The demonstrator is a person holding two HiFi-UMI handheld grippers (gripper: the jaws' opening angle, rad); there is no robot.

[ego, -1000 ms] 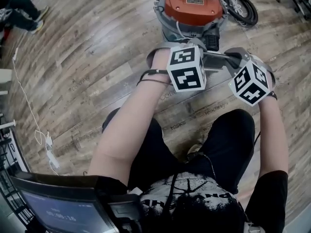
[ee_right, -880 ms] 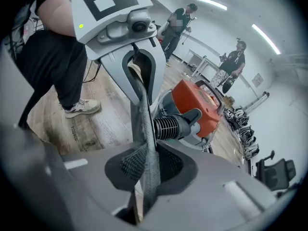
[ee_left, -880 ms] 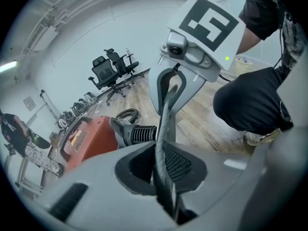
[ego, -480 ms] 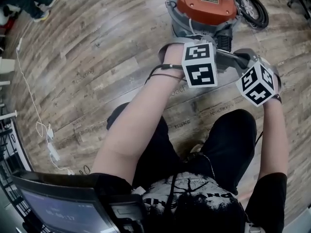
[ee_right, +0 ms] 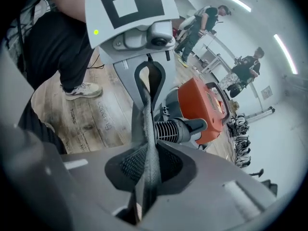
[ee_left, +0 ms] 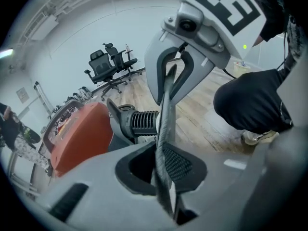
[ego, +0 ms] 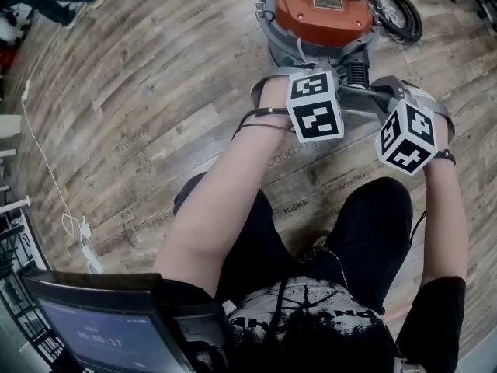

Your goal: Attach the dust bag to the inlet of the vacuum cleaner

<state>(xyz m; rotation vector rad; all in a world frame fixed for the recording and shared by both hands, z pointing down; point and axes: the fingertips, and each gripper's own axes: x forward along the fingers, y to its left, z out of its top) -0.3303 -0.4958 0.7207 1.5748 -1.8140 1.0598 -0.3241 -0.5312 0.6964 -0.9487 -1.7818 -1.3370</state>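
The left tool (ee_left: 166,173) and right tool (ee_right: 147,173), each clenched on the dust bag (ee_left: 166,110), hold it crosswise just before the vacuum cleaner's (ego: 322,8) inlet (ee_left: 142,124), which lies ahead between them.

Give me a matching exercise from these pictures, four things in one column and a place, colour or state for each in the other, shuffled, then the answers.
Column one
1. vacuum
2. dust bag
3. black coil
4. white cable

Column two
A. looped on the floor beside the vacuum
B. orange on top
C. trailing over the floor, far left in the head view
D. clamped by the left gripper and the right gripper

Pairs: 1-B, 2-D, 3-A, 4-C
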